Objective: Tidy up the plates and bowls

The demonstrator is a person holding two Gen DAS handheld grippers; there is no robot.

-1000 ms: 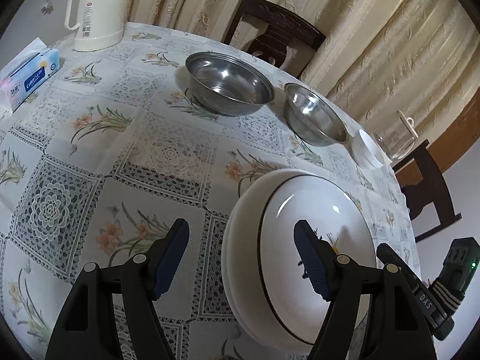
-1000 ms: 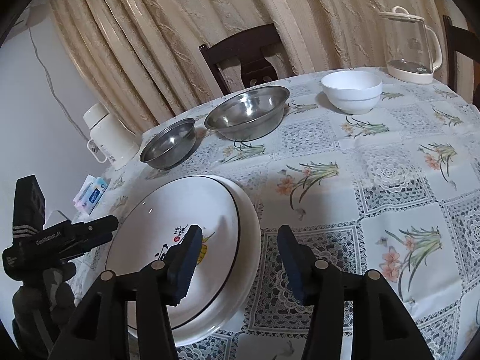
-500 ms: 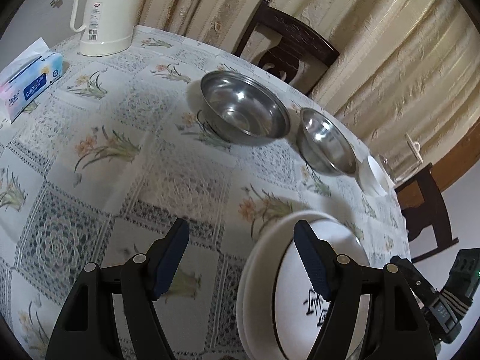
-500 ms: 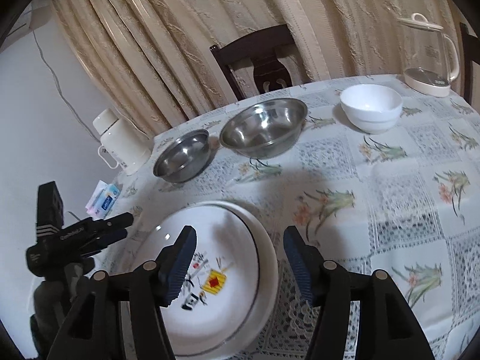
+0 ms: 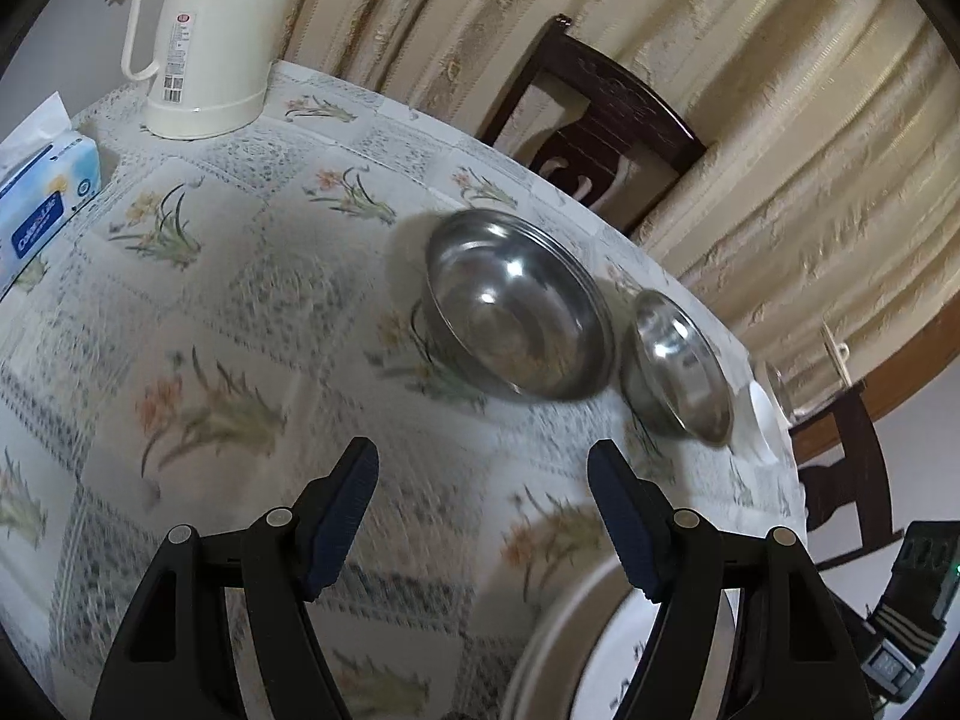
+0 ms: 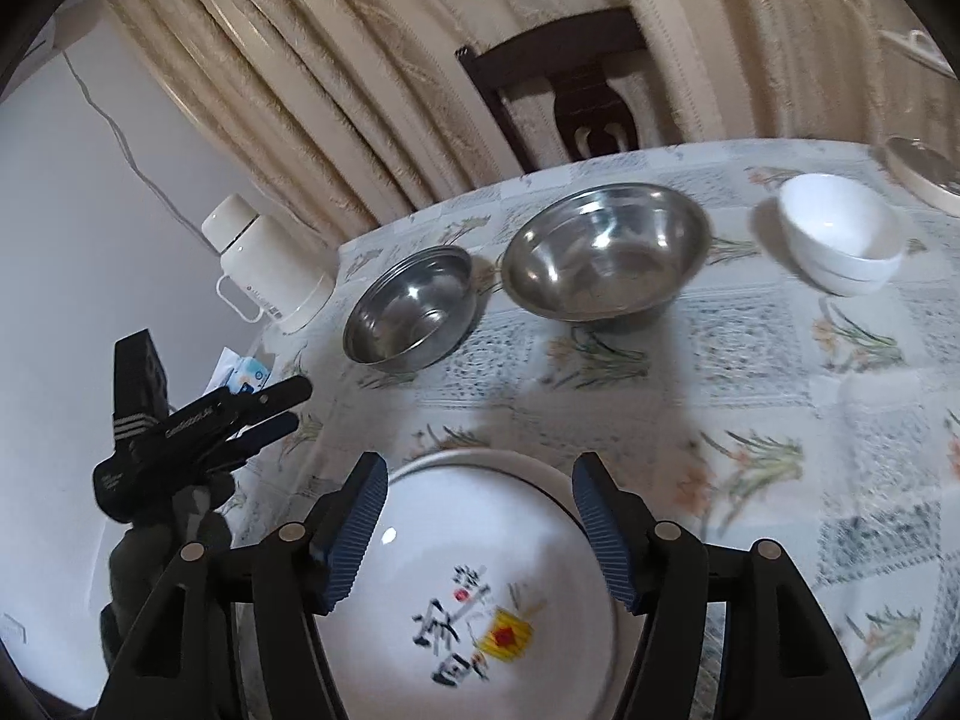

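Note:
Stacked white plates (image 6: 480,600), the top one with a printed motif, lie on the flowered tablecloth (image 6: 780,372). My right gripper (image 6: 480,480) hovers over their far rim, its jaws opening and gripping nothing. Beyond stand a small steel bowl (image 6: 408,312), a larger steel bowl (image 6: 606,252) and a white bowl (image 6: 840,240). My left gripper (image 5: 483,480) is open and empty above bare cloth, with the plates (image 5: 576,648) at its lower right. The two steel bowls (image 5: 516,330) (image 5: 681,372) sit ahead of it. In the right wrist view the left gripper (image 6: 294,405) is at the table's left edge.
A cream thermos jug (image 5: 204,42) and a tissue pack (image 5: 42,204) stand at the far left of the table. A glass kettle (image 6: 924,168) is at the far right. A dark wooden chair (image 6: 564,90) and curtains are behind the round table.
Both grippers have drawn back from the plates, which slid toward the bottom of each view. The right jaws have widened. The left view now faces the steel bowls.

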